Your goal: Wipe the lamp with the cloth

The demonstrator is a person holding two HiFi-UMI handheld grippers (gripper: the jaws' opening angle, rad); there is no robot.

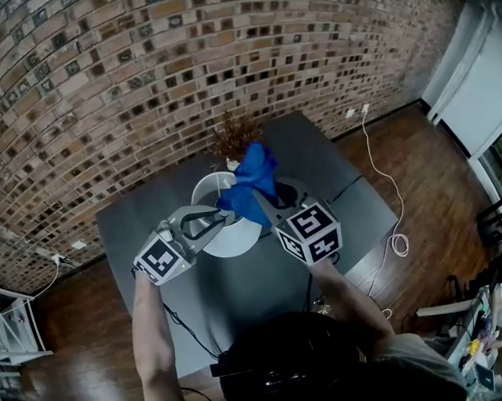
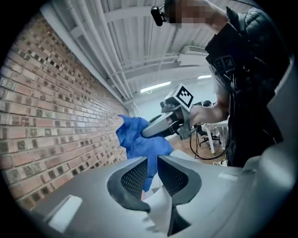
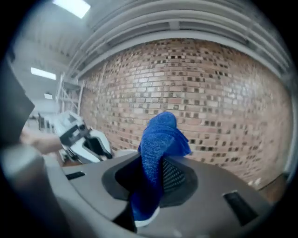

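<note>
While my left gripper [image 1: 224,219] clamps the lamp [image 1: 229,237] by its rim and my right gripper [image 1: 259,202] clamps the cloth [image 1: 253,179] just above that lamp, I judge wiping imminent: lower the cloth onto the lamp, then sweep round.

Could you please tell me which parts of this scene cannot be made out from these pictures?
- Lamp base and stem: head view, hidden beneath the lamp shade, which is seen from above.
- Whatever the dried plant stands in: head view, largely hidden behind the shade and the cloth.
- Finger pads of the right gripper: right gripper view, the cloth clamped between the fingers covers most of them.
</note>
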